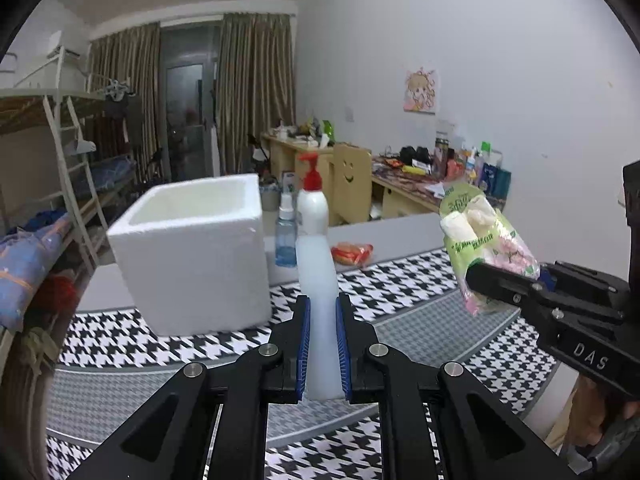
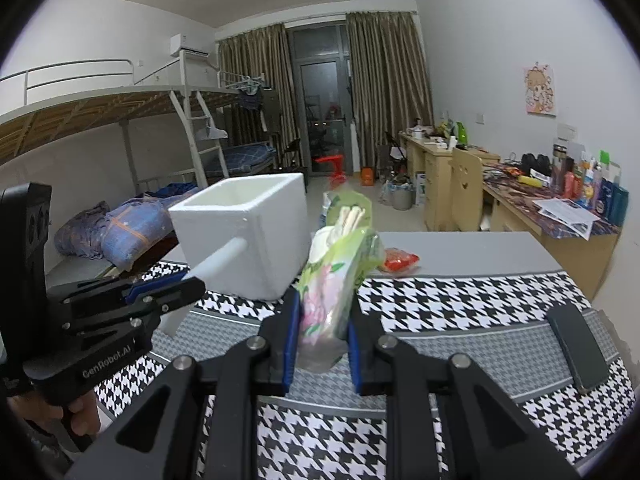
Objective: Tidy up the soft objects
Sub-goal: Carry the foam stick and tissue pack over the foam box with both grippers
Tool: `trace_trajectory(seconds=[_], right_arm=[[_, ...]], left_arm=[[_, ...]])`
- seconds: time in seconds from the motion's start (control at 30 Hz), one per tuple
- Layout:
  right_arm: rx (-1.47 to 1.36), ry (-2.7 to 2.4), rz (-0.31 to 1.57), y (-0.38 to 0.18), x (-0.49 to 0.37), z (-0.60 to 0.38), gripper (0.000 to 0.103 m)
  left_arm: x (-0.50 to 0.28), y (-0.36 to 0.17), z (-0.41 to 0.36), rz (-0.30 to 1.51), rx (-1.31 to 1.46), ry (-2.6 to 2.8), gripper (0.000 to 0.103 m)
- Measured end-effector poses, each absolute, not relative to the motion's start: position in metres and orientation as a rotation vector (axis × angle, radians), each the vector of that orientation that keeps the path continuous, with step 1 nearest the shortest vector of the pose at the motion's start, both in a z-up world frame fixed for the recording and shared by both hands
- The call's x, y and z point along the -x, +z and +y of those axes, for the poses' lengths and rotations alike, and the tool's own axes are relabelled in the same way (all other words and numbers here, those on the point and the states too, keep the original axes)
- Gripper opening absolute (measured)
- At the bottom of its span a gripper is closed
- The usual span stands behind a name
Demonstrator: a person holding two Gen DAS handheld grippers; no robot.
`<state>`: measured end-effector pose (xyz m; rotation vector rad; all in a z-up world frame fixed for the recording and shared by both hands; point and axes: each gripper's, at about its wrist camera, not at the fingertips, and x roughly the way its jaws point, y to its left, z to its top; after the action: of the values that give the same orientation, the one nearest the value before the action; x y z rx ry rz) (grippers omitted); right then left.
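My left hand-held gripper (image 1: 322, 344) is clamped on a white tube (image 1: 318, 300); my right hand-held gripper (image 2: 323, 332) is clamped on a green tissue pack (image 2: 336, 276). Both are held above the desk (image 2: 460, 248), near the white foam box (image 1: 196, 256) standing on its houndstooth cloth (image 2: 460, 300).

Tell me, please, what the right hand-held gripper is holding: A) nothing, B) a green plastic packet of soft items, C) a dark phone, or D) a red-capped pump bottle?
B: the right hand-held gripper is shut on the green packet, its blue pads pressing both sides of it above the houndstooth tablecloth.
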<state>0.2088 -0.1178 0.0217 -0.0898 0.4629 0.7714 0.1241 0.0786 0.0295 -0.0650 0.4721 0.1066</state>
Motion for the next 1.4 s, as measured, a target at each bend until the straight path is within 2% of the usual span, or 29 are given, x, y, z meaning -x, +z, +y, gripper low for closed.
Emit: trace_trajectory(seconds=[1.4], right_arm=[[0.154,0.885,0.372,0.081,-0.218,-0.032,0.025]], left_arm=[[-0.133,0.104,0.145,0.342,0.071,0.21,0.014]])
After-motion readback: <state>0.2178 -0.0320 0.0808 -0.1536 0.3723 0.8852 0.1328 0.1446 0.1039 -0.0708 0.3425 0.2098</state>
